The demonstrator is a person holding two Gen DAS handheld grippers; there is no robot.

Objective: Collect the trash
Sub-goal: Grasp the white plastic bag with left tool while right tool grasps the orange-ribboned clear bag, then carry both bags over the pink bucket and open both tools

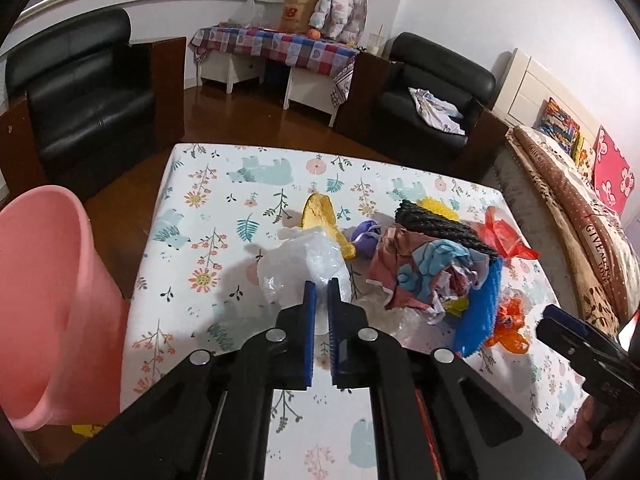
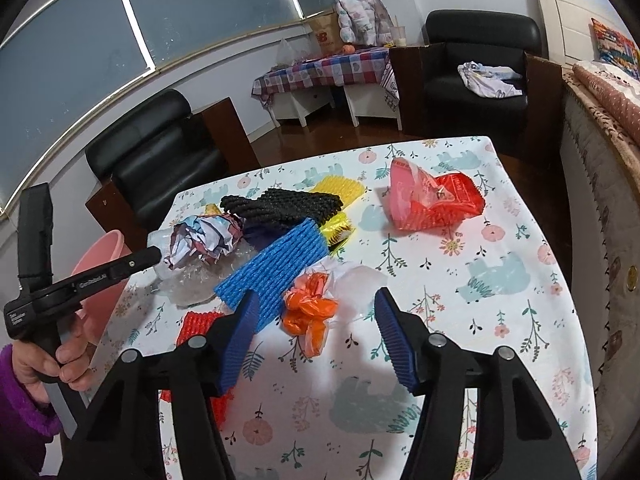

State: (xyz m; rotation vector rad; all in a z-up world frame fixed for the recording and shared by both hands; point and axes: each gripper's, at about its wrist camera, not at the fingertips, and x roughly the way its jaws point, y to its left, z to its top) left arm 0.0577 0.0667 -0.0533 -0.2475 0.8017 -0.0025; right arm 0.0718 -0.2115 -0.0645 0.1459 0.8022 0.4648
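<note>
1. My left gripper (image 1: 321,286) has its 2 blue pads pinched together on a fold of the crumpled clear plastic bag (image 1: 304,264), which sits on the floral-print tablecloth (image 1: 208,200) directly ahead of the fingers.

2. The round pink plastic bin (image 1: 48,300) stands off the table's left edge, beside this hand; I judge it the place for the trash, so the left hand is the nearer one for the drop.

3. My right gripper (image 2: 316,316) hangs with its jaws apart over the knotted orange plastic bag (image 2: 310,312), which lies between the 2 pads without either one touching it.

4. The orange bag's bunched length runs roughly toward and away from me, so the pads face its narrower sides. A sheet of white tissue (image 2: 360,280) lies just behind it.

5. The ribbed blue foam sleeve (image 2: 276,268) lies just left of the right gripper's left pad, close enough that I judge it could be caught in the closing.

6. Further off on the table, a crumpled printed paper ball (image 2: 204,240), a black foam net (image 2: 280,204) and a red plastic bag (image 2: 432,200) wait untouched.

7. I judge the collecting barely begun: most of the pile is still on the cloth.
</note>
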